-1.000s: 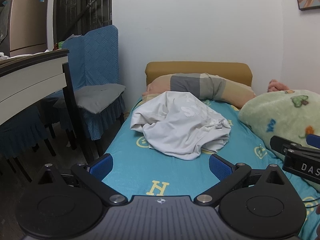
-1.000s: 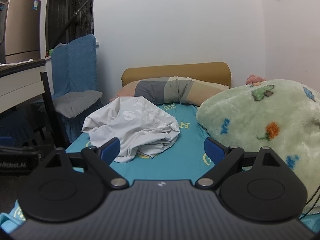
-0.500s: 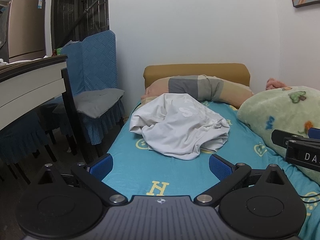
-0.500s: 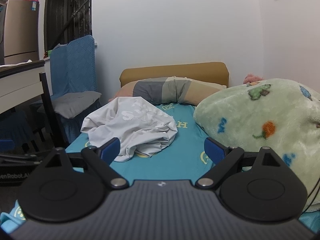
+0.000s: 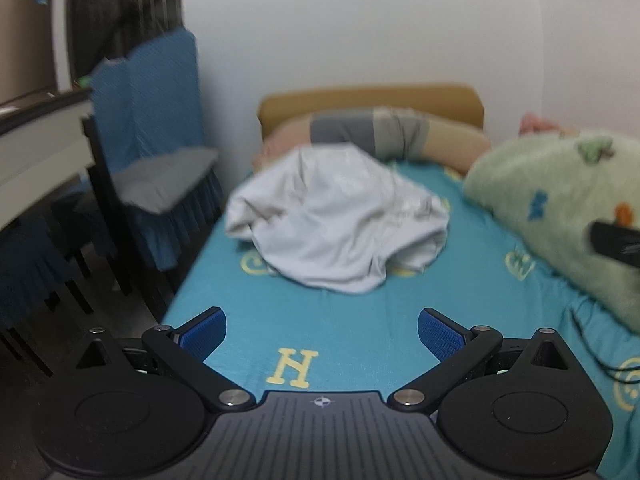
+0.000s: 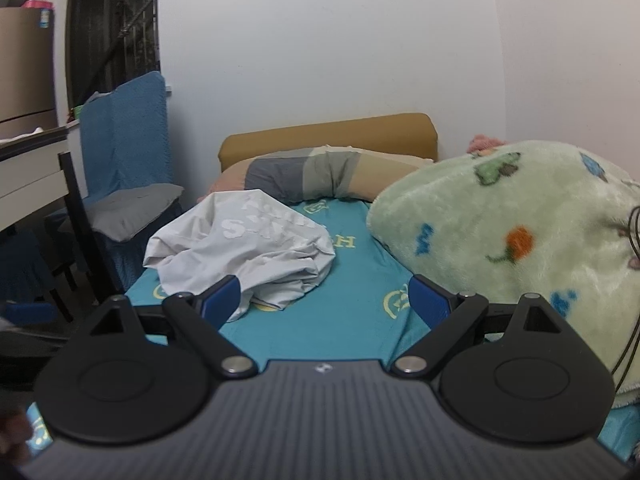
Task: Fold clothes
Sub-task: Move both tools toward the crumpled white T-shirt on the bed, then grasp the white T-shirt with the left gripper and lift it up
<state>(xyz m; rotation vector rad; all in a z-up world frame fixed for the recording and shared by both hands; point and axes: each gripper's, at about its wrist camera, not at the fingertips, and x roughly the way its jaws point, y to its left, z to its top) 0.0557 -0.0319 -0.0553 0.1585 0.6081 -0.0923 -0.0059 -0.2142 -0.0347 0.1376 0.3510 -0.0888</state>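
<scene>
Right wrist view, both tools (image 6: 324,298) released, crumpled white shirt (image 6: 244,248) on bed (image 6: 352,320)

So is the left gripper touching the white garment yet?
Apart. In the left wrist view the left gripper is open over bare teal sheet, and a strip of that sheet shows between its fingertips and the crumpled white garment.

Crumpled white garment (image 5: 340,216) on teal bedsheet (image 5: 352,328), beyond wide-spread, empty left tool (image 5: 322,330).
</scene>
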